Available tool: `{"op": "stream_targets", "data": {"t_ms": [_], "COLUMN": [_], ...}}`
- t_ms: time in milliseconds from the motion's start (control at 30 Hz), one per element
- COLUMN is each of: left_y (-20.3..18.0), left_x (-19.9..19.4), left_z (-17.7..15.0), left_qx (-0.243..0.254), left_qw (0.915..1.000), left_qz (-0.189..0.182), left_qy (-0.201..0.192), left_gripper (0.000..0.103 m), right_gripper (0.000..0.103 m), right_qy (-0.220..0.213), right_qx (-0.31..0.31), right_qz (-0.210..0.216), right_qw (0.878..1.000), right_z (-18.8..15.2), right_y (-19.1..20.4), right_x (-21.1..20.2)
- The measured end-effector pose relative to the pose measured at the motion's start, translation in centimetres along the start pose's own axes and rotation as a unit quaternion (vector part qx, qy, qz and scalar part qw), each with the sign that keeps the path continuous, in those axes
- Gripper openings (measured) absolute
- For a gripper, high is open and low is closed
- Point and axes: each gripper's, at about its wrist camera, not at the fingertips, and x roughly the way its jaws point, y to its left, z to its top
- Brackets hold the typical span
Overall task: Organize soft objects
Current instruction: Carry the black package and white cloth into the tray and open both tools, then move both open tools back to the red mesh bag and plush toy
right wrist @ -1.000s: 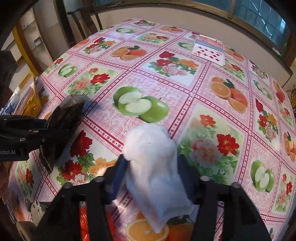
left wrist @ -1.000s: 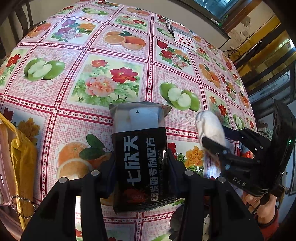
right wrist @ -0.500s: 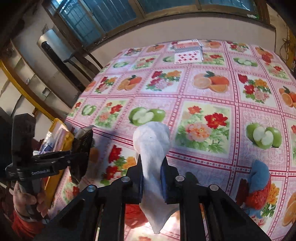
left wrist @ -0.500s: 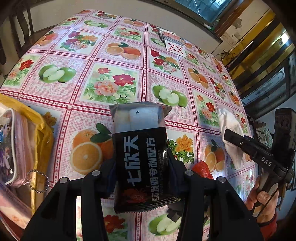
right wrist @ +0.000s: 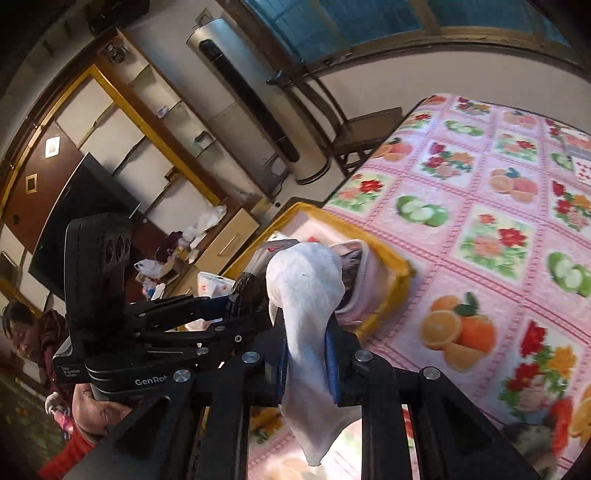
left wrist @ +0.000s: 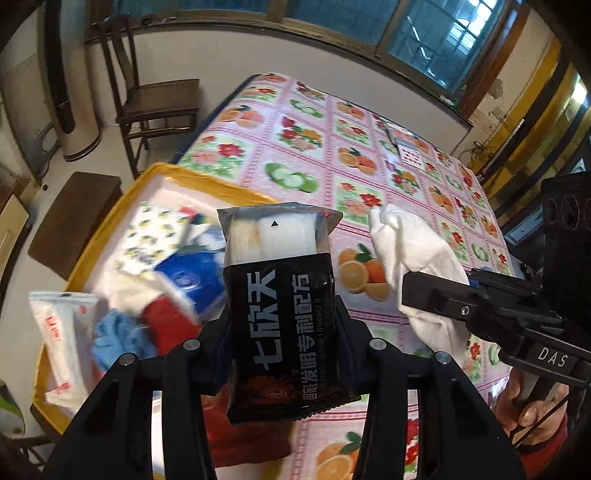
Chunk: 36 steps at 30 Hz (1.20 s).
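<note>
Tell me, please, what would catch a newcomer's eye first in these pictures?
Probably the black packet clamped upright in the left gripper, filling the middle of the left wrist view. Beside it, the right gripper pinches a limp white cloth. Behind both, a yellow-rimmed bin of soft items sits at the floral tablecloth's edge.

Home, living/dining room. Ahead of both jaws: dining table under fruit-and-flower oilcloth (left wrist: 354,155), playing cards (left wrist: 410,157) at far end. Beyond table, wooden chair (left wrist: 155,103) against plain wall, wood-framed window (left wrist: 424,33) above. Left of right jaws: tall floor-standing air conditioner (right wrist: 255,107), yellow-trimmed wall shelving (right wrist: 155,122), dark flat TV (right wrist: 74,210), low cabinet littered with bags. Left of left jaws: yellow-rimmed bin (left wrist: 207,182) of household soft goods, tissue packs, cloths. Tiled floor (left wrist: 114,144) under chair.
</note>
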Motion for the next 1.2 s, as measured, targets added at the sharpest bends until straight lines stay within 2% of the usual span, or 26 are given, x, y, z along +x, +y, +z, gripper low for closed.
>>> {"op": "stream_targets", "data": {"t_ms": [133, 333, 367, 433, 467, 500, 600, 833, 933, 1000, 1067, 1133, 1200], "left_y": [4.8, 7.7, 8.0, 8.4, 8.7, 9.1, 9.0, 7.5, 6.1, 4.7, 2.9, 1.1, -1.0], "left_x": [0.3, 1.7, 1.7, 1.9, 1.8, 1.6, 1.1, -1.5, -2.6, -3.1, -3.2, -2.5, -1.6], "left_z": [-0.9, -1.5, -1.5, -1.5, -1.7, -1.9, -2.1, -1.9, -1.8, -1.7, -1.7, -1.6, -1.4], "left_qx": [-0.032, -0.047, -0.049, -0.056, -0.061, -0.06, -0.054, -0.056, -0.049, -0.038, -0.025, -0.02, -0.011], "left_qw": [0.9988, 0.997, 0.9969, 0.9964, 0.996, 0.9958, 0.9961, 0.9958, 0.9965, 0.9969, 0.9979, 0.999, 0.9993], "left_qz": [0.037, 0.061, 0.061, 0.063, 0.065, 0.069, 0.07, 0.061, 0.047, 0.042, 0.027, -0.004, -0.028], "left_qy": [0.004, 0.008, 0.005, 0.007, 0.008, 0.005, -0.003, -0.038, -0.049, -0.054, -0.054, -0.039, -0.024], "left_gripper": [0.045, 0.045, 0.048, 0.06, 0.07, 0.073, 0.073, 0.073, 0.073, 0.074, 0.074, 0.074, 0.074], "right_gripper": [0.019, 0.022, 0.026, 0.03, 0.037, 0.041, 0.052, 0.058, 0.059, 0.06, 0.06, 0.063, 0.075], "right_qy": [0.018, 0.047, 0.047, 0.051, 0.052, 0.051, 0.034, -0.009, -0.019, -0.032, -0.045, -0.058, -0.069], "right_qx": [0.009, 0.021, 0.029, 0.038, 0.04, 0.043, 0.028, 0.028, 0.039, 0.04, 0.04, 0.044, 0.054], "right_qz": [0.018, -0.009, -0.006, 0.002, 0.004, 0.007, -0.009, -0.011, -0.003, -0.015, -0.03, -0.052, -0.077], "right_qw": [1.0, 0.999, 0.998, 0.998, 0.998, 0.998, 0.999, 1.0, 0.999, 0.999, 0.998, 0.996, 0.993], "right_z": [0.0, -1.8, -2.1, -2.3, -2.4, -2.4, -2.5, -2.4, -2.7, -2.9, -3.3, -3.9, -4.7], "right_y": [3.2, 4.6, 4.4, 3.9, 3.8, 3.6, 3.7, 3.1, 1.7, 0.7, -0.7, -2.5, -4.6], "right_x": [6.1, 12.1, 12.4, 12.4, 12.2, 12.0, 10.4, 5.6, 2.9, 0.4, -2.7, -5.9, -9.1]}}
